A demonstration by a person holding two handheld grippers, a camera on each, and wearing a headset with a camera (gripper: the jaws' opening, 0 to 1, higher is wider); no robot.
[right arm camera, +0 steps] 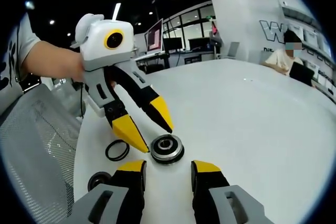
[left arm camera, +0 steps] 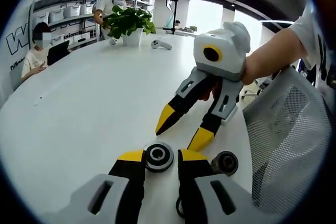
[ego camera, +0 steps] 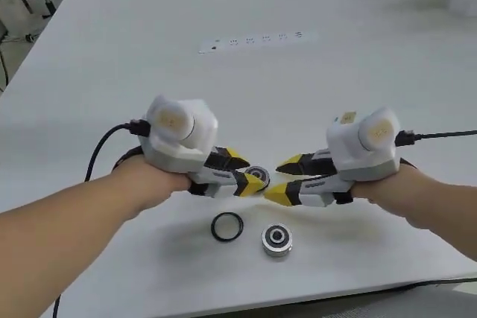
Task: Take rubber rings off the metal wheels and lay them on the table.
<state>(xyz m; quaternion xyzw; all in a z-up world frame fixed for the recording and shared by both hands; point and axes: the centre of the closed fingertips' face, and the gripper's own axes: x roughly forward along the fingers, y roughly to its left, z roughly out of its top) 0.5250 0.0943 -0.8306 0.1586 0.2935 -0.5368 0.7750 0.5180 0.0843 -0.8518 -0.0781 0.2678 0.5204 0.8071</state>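
Note:
A metal wheel with its black rubber ring [ego camera: 258,176] [left arm camera: 158,157] [right arm camera: 167,149] sits low over the white table between both grippers. My left gripper [ego camera: 240,170] [left arm camera: 160,157] [right arm camera: 154,135] has its yellow tips against the wheel's two sides, gripping it. Facing it, my right gripper [ego camera: 283,177] [left arm camera: 181,132] [right arm camera: 169,167] is open, tips just short of the wheel. A loose rubber ring [ego camera: 226,226] [right arm camera: 116,150] lies flat near the front edge. Beside it rests a bare metal wheel [ego camera: 276,240] [left arm camera: 224,162] [right arm camera: 98,180].
The table's front edge [ego camera: 298,299] runs close below the loose parts. A socket strip [ego camera: 253,39] is set into the tabletop farther back. A potted plant [left arm camera: 128,22] and a white controller [left arm camera: 161,44] stand at the far side. A mesh chair [left arm camera: 283,129] is beside the table.

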